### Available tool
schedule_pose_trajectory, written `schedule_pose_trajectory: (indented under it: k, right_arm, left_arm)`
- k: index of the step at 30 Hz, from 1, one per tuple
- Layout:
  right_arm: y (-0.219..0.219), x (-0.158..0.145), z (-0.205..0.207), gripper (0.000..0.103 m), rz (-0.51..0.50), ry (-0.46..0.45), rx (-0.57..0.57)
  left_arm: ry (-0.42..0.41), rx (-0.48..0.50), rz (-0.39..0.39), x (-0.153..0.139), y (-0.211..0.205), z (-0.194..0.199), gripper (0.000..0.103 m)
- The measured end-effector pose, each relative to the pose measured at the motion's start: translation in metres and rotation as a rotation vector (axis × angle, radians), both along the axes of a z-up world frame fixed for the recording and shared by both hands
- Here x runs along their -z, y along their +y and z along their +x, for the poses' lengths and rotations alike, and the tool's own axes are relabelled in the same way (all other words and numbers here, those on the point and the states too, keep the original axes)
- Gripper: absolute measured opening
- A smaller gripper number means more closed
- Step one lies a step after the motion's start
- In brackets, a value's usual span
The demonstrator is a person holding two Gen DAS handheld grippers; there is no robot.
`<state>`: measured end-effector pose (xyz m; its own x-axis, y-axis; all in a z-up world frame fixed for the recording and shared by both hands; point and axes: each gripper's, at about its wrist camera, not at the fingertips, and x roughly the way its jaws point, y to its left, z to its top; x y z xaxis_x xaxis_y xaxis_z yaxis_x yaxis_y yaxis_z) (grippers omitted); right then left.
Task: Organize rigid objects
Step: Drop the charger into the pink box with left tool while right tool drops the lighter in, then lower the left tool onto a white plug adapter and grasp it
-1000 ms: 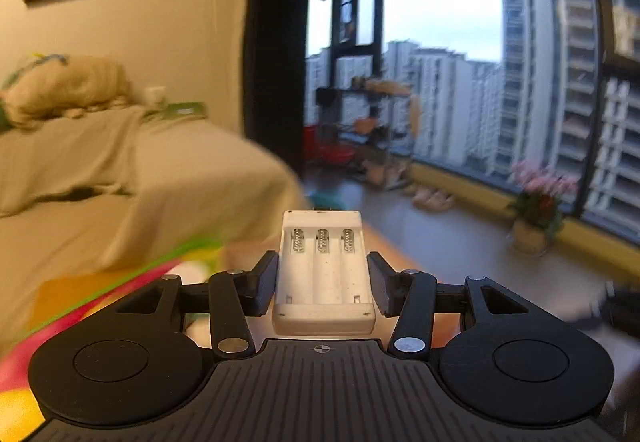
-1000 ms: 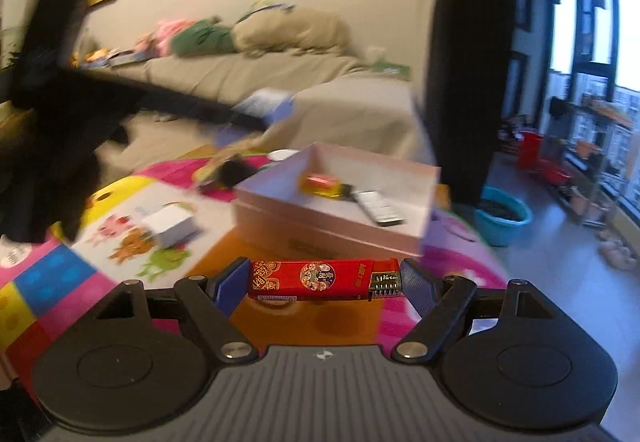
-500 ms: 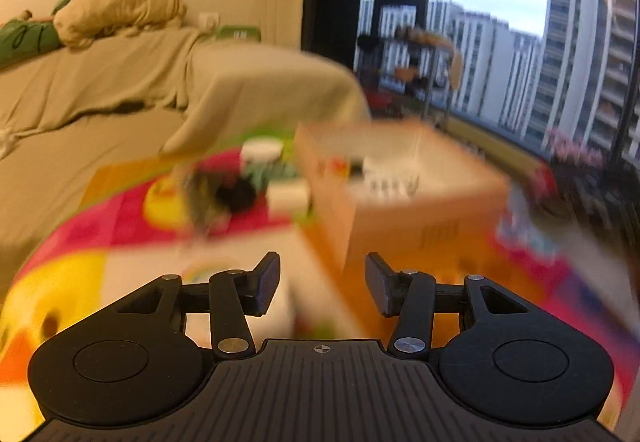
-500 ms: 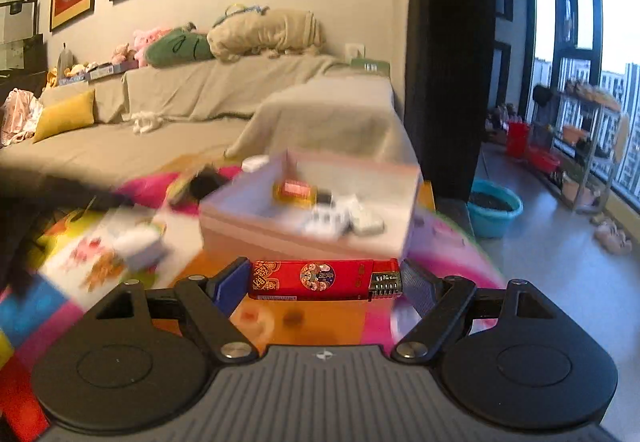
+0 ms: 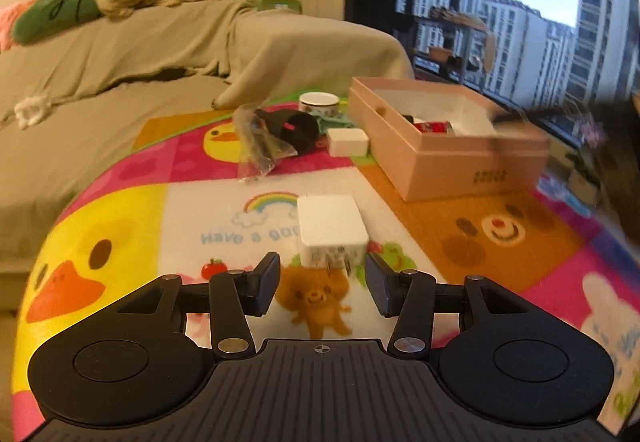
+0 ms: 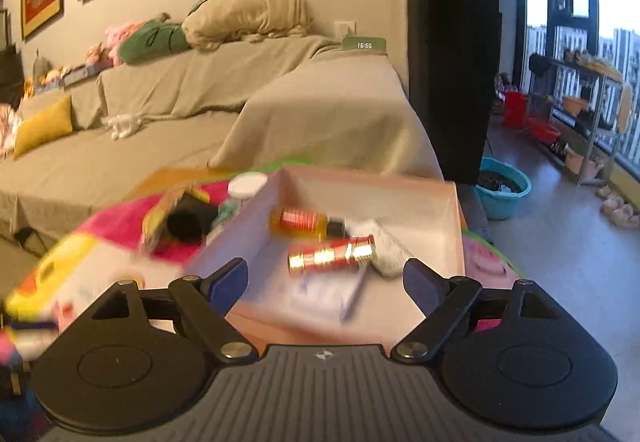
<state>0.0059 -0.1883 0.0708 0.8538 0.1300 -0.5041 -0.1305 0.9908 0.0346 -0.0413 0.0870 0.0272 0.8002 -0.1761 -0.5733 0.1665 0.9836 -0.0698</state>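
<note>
My left gripper (image 5: 322, 284) is open and empty, low over the colourful mat, just short of a white plug-in charger (image 5: 331, 229) lying with its prongs toward me. The pink cardboard box (image 5: 460, 158) stands to the right. My right gripper (image 6: 325, 282) is open above the box (image 6: 452, 226). A red and gold lighter (image 6: 332, 259) sits just ahead of its fingers, over the box floor; blur hides whether it rests there. In the box lie a yellow bottle with a red label (image 6: 298, 221) and a white item (image 6: 386, 250).
On the mat behind the charger lie a clear plastic bag (image 5: 258, 146), a black round object (image 5: 298, 130), a small white block (image 5: 347, 142) and a tape roll (image 5: 319, 102). A covered sofa (image 6: 200, 102) runs behind. A teal basin (image 6: 504, 194) stands on the floor.
My left gripper let go of the white battery holder and swung down to the charger on the mat. My right gripper opened and the red lighter left its fingers over the box.
</note>
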Motion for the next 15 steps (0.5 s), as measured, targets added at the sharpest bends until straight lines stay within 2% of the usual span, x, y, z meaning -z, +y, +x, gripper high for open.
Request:
schedule_pose_trajectory:
  k: [4, 7, 9, 11, 15]
  right_arm:
    - [0.005, 0.027, -0.043, 0.085, -0.06, -0.002, -0.011]
    - [0.003, 0.043, -0.063, 0.085, -0.014, 0.047, -0.035]
    - [0.003, 0.051, -0.071, 0.085, 0.022, 0.067, -0.045]
    - [0.006, 0.055, -0.075, 0.085, 0.016, 0.056, -0.043]
    - [0.009, 0.057, -0.077, 0.085, 0.01, 0.04, -0.04]
  left_arm:
    - [0.004, -0.043, -0.075, -0.002, 0.0, 0.02, 0.052]
    - [-0.003, -0.055, -0.117, -0.007, -0.002, 0.038, 0.052]
    - [-0.029, -0.083, -0.135, -0.014, 0.001, 0.057, 0.052]
    - [-0.045, -0.129, -0.136, -0.022, 0.006, 0.083, 0.052]
    - [-0.031, -0.177, -0.159, -0.031, 0.013, 0.136, 0.051]
